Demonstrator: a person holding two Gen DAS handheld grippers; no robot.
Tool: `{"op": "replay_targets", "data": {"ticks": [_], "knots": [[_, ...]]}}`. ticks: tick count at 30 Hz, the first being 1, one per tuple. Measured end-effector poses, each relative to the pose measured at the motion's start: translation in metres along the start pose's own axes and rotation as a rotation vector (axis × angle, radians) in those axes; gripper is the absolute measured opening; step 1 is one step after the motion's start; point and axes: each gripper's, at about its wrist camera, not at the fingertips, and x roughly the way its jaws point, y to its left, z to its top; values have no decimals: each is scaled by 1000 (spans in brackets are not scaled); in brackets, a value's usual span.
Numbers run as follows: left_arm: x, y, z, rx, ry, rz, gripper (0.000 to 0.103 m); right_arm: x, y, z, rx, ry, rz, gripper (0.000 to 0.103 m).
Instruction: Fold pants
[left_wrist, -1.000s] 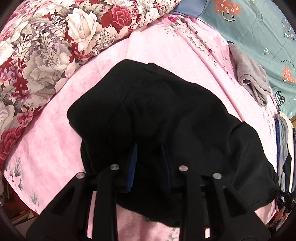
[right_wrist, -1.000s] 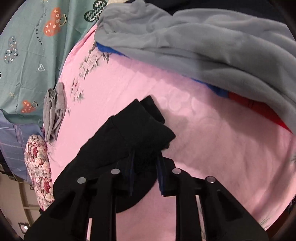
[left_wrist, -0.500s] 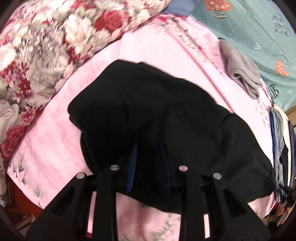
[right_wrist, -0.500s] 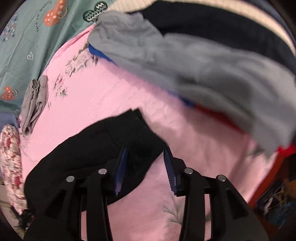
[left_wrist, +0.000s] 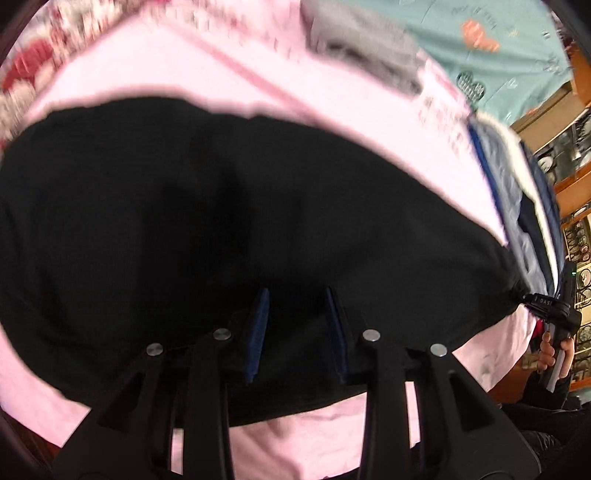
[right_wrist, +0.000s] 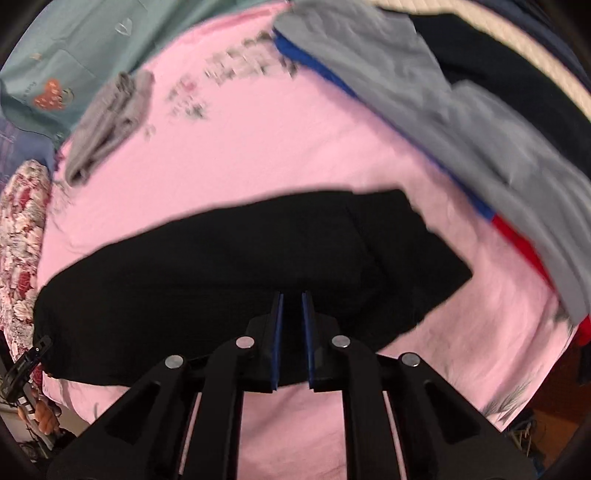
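Note:
The black pants (left_wrist: 221, 229) lie stretched out across the pink bedsheet (left_wrist: 332, 435). In the left wrist view they fill the middle of the frame. My left gripper (left_wrist: 295, 295) holds their near edge, with black cloth between its blue-padded fingers. In the right wrist view the pants (right_wrist: 221, 266) run as a long band from left to right. My right gripper (right_wrist: 292, 295) is shut on their near edge, pads nearly together. The right gripper and its hand also show at the far right of the left wrist view (left_wrist: 554, 310).
A folded grey garment (right_wrist: 107, 122) lies on the sheet at the back. A pile of grey, blue, red and dark clothes (right_wrist: 461, 122) lies to the right. A floral quilt (right_wrist: 22, 221) is at the left. A teal patterned sheet (left_wrist: 498, 48) is behind.
Both grippers have pulled apart and the pants now lie stretched out long and flat. The right gripper, open half a second ago, has shut on the pants' edge. Both views swung and blurred.

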Motion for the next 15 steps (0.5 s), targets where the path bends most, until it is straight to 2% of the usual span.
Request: {"op": "replay_targets", "data": {"ticks": [1, 3, 4, 7, 9, 11, 15], "knots": [[-2, -1, -4, 6, -17, -2, 33, 9, -4, -4, 11, 38, -4, 9], [-4, -2, -10, 15, -18, 2, 33, 7, 1, -7, -27, 21, -35, 10], [-5, -1, -14, 17, -19, 2, 33, 4, 9, -6, -47, 19, -48, 14], [-9, -4, -22, 38, -35, 19, 33, -13, 53, 1, -164, -38, -3, 14], [-11, -6, -28, 61, -47, 37, 33, -23, 118, 5, -342, -69, 80, 15], [-12, -9, -33, 73, -60, 41, 33, -21, 181, 6, -481, -65, 175, 23], [-16, 1, -33, 59, -70, -6, 33, 6, 312, 3, -740, 14, 294, 24]]}}
